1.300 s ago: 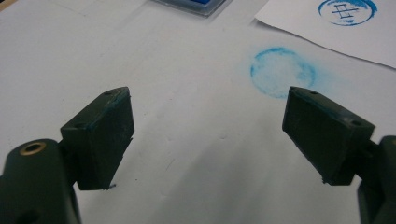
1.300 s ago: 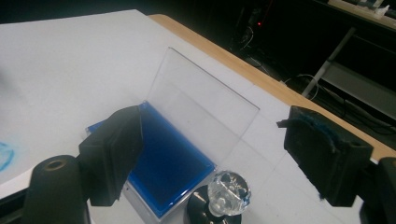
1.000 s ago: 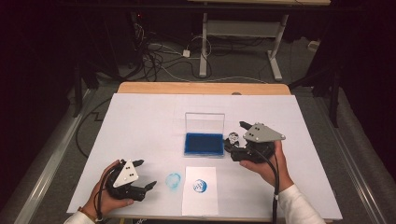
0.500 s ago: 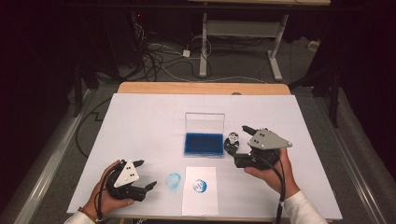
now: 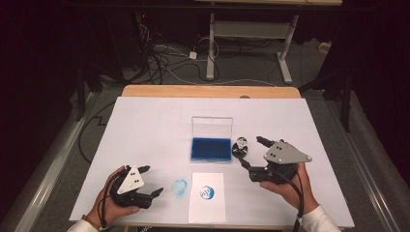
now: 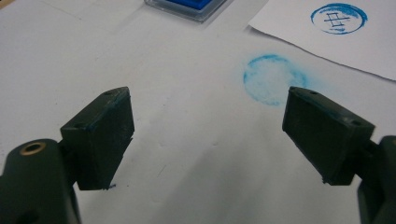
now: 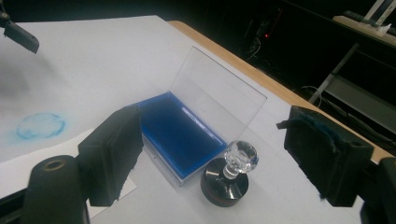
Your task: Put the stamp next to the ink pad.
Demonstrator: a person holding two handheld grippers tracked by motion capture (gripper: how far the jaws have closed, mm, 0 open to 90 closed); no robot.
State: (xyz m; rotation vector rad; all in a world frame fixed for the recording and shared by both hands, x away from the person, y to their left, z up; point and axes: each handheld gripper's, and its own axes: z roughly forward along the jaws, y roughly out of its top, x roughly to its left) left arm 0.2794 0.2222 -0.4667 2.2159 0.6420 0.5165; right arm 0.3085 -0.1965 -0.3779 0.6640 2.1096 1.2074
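On the white-covered counter [image 5: 145, 130], a round black stamp [image 5: 240, 147] with a clear faceted knob stands upright just to the right of an open blue ink pad [image 5: 211, 149], whose clear lid is raised behind it. The right gripper [image 5: 253, 154] sits close beside the stamp with its fingers [image 7: 112, 158] spread wide and released, the stamp [image 7: 228, 179] standing free between them, untouched. The left gripper [image 5: 151, 181] rests near the front left edge, its fingers [image 6: 100, 135] also apart and empty. Just beside it is a faint blue ring smudge [image 5: 179, 186], and next to that a sheet of paper [image 5: 207, 197] bearing a blue circular print [image 5: 207, 192].
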